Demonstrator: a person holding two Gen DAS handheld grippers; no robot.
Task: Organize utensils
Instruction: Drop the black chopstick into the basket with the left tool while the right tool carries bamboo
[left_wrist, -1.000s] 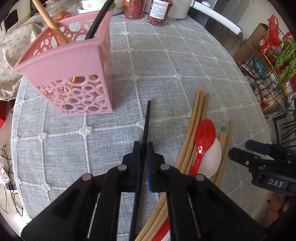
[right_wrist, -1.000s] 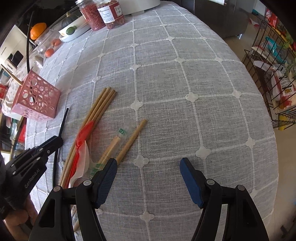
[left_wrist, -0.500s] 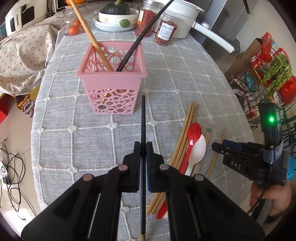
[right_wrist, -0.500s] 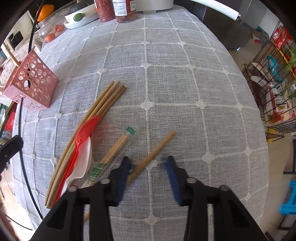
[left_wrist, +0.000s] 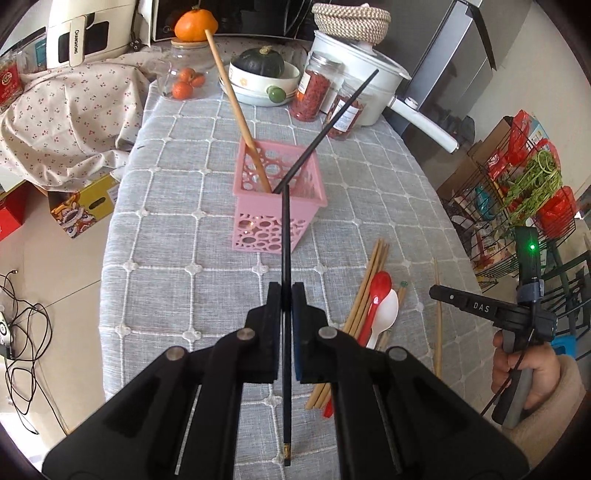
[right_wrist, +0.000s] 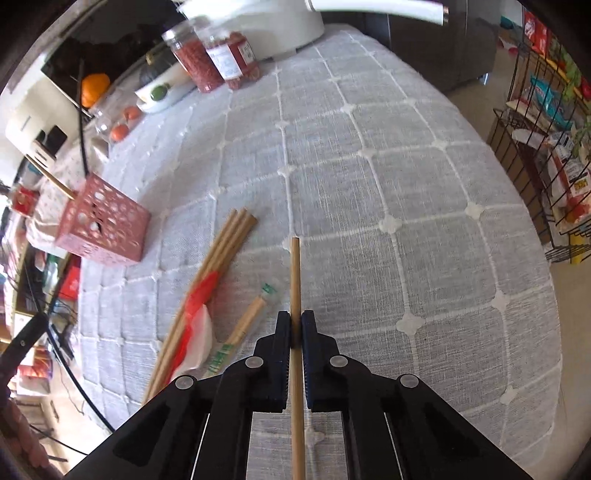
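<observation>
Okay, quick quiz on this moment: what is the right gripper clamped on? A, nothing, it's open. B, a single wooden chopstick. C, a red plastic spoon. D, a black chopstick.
B: in the right wrist view the right gripper is shut on a single wooden chopstick that runs forward between its pads, while the red spoon lies on the tablecloth to its left.

White letters "DAS" stood on the black right gripper (left_wrist: 480, 308) at the right of the left wrist view. At upper left, a cream appliance (left_wrist: 79, 35) bore "CHANGHONG" vertically. The jar labels were too small to read.
</observation>
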